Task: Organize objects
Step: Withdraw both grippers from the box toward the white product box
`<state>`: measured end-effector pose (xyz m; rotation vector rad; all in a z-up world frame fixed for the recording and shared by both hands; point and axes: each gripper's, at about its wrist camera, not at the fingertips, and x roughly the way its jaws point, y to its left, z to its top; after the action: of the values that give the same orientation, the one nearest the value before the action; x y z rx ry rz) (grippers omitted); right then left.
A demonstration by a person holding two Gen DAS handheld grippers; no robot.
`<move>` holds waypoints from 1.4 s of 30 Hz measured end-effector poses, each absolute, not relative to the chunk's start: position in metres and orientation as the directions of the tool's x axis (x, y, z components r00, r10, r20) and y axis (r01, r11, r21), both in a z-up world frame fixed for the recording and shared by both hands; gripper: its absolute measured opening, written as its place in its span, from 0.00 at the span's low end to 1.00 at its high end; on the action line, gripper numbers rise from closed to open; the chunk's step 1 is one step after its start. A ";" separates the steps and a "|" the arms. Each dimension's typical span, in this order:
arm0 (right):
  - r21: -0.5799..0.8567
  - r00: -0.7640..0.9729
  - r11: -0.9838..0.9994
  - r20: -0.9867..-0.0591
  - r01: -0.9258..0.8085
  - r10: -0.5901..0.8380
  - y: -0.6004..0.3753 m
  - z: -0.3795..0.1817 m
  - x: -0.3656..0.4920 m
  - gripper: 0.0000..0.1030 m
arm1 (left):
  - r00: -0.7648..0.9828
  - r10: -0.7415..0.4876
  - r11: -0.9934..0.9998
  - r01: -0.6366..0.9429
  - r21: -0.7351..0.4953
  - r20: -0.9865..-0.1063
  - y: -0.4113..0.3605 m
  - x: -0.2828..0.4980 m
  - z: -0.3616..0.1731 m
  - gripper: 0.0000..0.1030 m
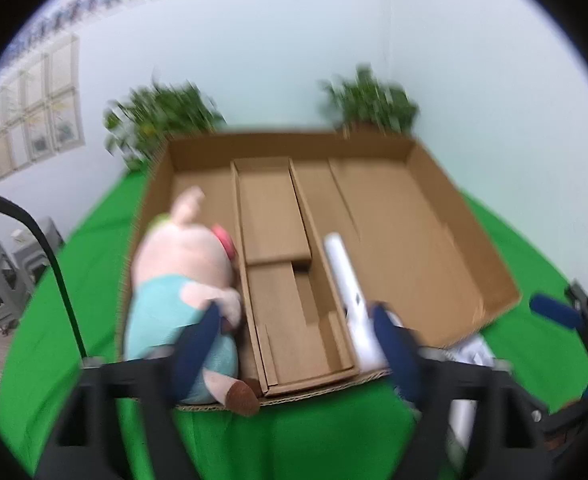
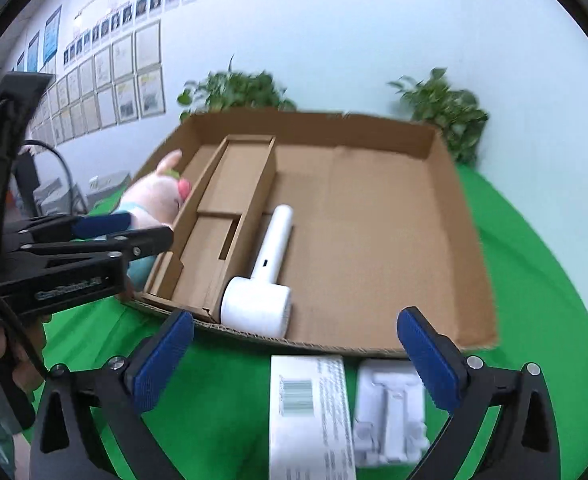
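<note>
Blue-padded fingers (image 2: pixel 426 354) of the right gripper (image 2: pixel 294 344) stand wide apart and hold nothing, hovering over the green cloth (image 2: pixel 534 280) at the near edge of a shallow brown cardboard tray (image 2: pixel 470 264). Just ahead of them, inside the tray, lies a white T-shaped plastic handheld device (image 2: pixel 267 276): its broad cylindrical head rests against the near rim, almost between the fingertips, and its long handle points away toward the far wall, beside a folded brown cardboard insert (image 2: pixel 229 208). The right gripper is the nearer to it, and a straight reach forward would meet the head first; only the low rim stands between.

Left of the insert, a soft pink plush pig in a light-blue shirt (image 1: pixel 181 280) lies lengthwise in the tray's side compartment. The left gripper (image 1: pixel 294 320) is also spread wide; one finger appears to overlap the pig's arm, though motion blur leaves contact uncertain, and nothing is pinched.

On the cloth below the right gripper sit a white printed box with a barcode (image 2: pixel 310 408) and a white moulded packaging tray (image 2: pixel 390 412), side by side. Two leafy green potted plants (image 2: pixel 442 108) stand behind the tray against the pale wall.
</note>
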<state>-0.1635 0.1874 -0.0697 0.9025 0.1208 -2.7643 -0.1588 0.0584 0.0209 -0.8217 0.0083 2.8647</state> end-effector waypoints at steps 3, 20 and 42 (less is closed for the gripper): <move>-0.015 -0.810 -0.976 -0.561 0.216 -0.171 0.196 -0.059 -0.135 1.00 | -0.903 0.066 -0.997 -0.076 0.008 -0.424 0.065 -0.126 0.031 0.84; 0.008 -0.814 -0.986 -0.563 0.169 -0.144 0.224 -0.062 -0.086 1.00 | -0.908 0.002 -0.999 -0.025 0.048 -0.420 0.085 -0.079 0.037 0.84; 0.016 -0.800 -0.979 -0.574 0.202 -0.174 0.221 -0.073 -0.083 0.99 | -0.868 -0.033 -0.999 0.023 0.026 -0.496 0.069 -0.084 0.008 0.83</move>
<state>-0.0831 0.2207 -0.0725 0.8879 0.0680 -2.8052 -0.0840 0.0695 0.0080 -0.8143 0.0311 3.0641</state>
